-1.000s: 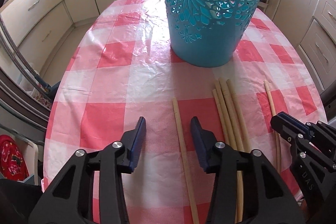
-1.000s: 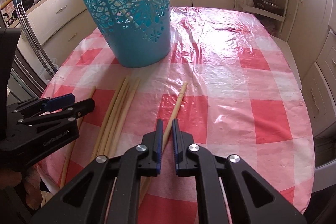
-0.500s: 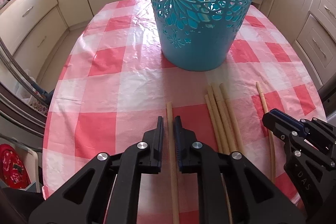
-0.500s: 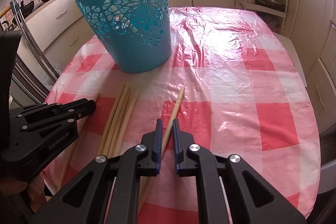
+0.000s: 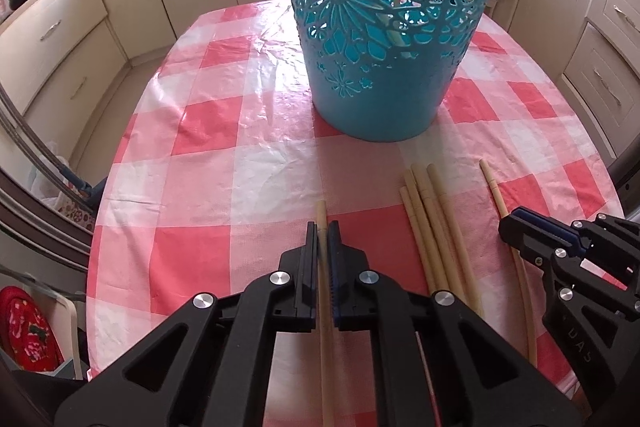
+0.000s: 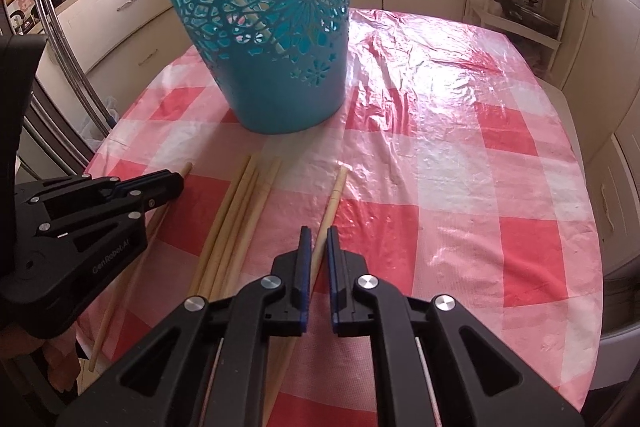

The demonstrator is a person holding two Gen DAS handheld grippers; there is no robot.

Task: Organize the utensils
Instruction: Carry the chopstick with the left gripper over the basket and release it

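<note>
I count six long wooden sticks (image 5: 434, 227) lying on the bench (image 5: 208, 131): four in a bunch and two lying alone. I see one blue basket (image 5: 384, 27). I have two tongs, the left tongs (image 5: 322, 251) and the right tongs (image 6: 316, 255).

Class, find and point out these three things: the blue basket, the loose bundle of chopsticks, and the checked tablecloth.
blue basket (image 5: 384, 99), left wrist view, lower solid wall.
bundle of chopsticks (image 6: 236, 211), right wrist view, mid-length of the sticks.
checked tablecloth (image 6: 520, 243), right wrist view, bare red square.
</note>
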